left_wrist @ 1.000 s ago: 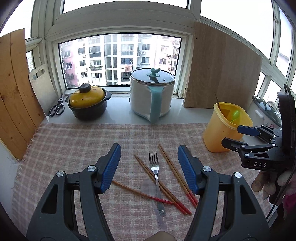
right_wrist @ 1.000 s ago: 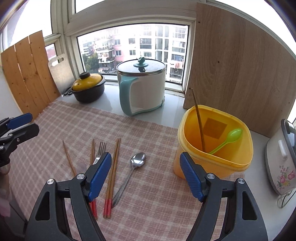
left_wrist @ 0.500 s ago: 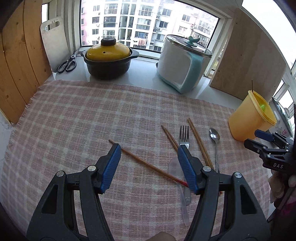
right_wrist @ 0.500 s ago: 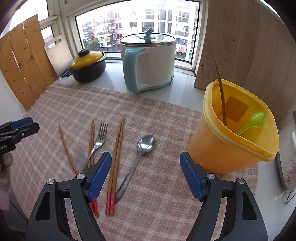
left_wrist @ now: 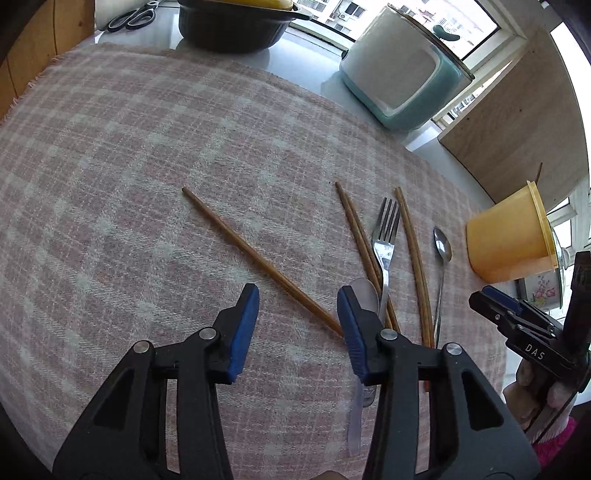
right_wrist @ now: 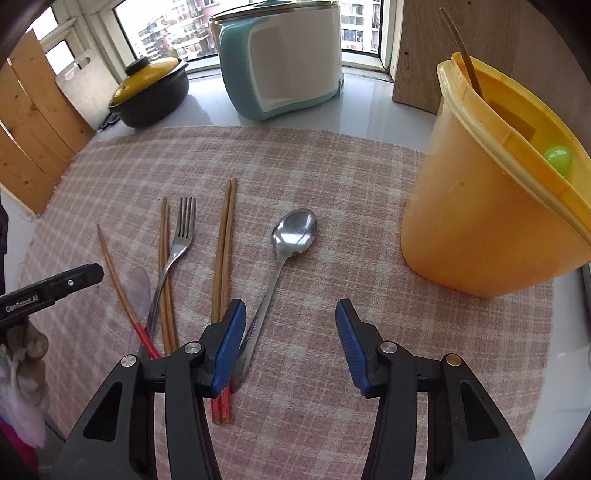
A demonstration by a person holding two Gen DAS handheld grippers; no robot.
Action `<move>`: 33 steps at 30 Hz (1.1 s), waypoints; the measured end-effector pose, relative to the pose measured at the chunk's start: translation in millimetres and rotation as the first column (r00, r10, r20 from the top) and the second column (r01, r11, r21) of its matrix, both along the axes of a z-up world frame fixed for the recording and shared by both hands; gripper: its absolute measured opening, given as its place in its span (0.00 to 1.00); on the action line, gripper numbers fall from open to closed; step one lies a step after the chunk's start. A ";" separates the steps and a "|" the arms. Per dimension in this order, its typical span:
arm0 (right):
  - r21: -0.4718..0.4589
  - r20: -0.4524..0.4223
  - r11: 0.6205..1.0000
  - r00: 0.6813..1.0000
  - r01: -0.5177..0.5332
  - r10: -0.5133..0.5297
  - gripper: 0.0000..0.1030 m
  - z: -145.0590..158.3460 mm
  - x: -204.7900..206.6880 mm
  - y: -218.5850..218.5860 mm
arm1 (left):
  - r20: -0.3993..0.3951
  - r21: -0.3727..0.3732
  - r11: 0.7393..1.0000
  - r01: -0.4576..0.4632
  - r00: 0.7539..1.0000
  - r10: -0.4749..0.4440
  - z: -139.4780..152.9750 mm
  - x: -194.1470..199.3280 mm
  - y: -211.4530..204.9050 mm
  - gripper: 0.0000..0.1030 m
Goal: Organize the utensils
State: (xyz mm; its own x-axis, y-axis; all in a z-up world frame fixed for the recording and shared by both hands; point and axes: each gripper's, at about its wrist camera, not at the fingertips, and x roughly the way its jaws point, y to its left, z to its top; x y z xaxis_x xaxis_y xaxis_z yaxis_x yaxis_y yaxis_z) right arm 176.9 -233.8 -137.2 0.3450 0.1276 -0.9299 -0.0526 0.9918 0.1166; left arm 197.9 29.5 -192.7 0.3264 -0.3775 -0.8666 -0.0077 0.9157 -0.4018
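On the checked cloth (left_wrist: 147, 147) lie a single chopstick (left_wrist: 255, 254), two chopstick pairs (left_wrist: 354, 221) (left_wrist: 413, 251), a fork (left_wrist: 384, 236), a metal spoon (left_wrist: 441, 247) and a clear plastic spoon (left_wrist: 364, 291). My left gripper (left_wrist: 299, 314) hangs low over the single chopstick's near end. Its jaws are closing and the pads touch nothing. My right gripper (right_wrist: 290, 325) is low over the metal spoon (right_wrist: 295, 229), whose handle runs just inside the left pad. Its jaws are closing too, not pressing. The yellow container (right_wrist: 480, 206) holds a green spoon (right_wrist: 557, 160) and one chopstick (right_wrist: 461, 48).
A white and teal cooker (right_wrist: 284, 62) and a black pot with a yellow lid (right_wrist: 151, 92) stand behind the cloth. Scissors (left_wrist: 133, 16) lie at the back left. Wooden boards lean at both sides. A floral appliance (left_wrist: 543, 291) sits beyond the container.
Both grippers have sunk toward the cloth and tipped further down, and their jaws have narrowed. The left one has shifted left, over the single chopstick.
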 end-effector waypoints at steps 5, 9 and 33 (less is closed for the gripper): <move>0.008 -0.028 1.000 1.000 0.011 -0.011 0.35 -9.3 10.5 4.7 | -0.013 -0.005 1.000 -0.017 1.000 0.017 -4.8 7.7 -1.8 0.43; 0.001 -0.044 1.000 0.999 0.007 -0.007 0.30 -14.5 19.5 9.4 | -0.025 0.008 1.000 -0.026 0.999 0.026 -10.8 14.4 -3.6 0.38; -0.018 -0.084 0.999 0.995 0.043 -0.044 0.29 -32.4 51.6 13.8 | 0.023 0.084 0.996 0.001 1.000 -0.003 -12.8 24.8 -4.7 0.14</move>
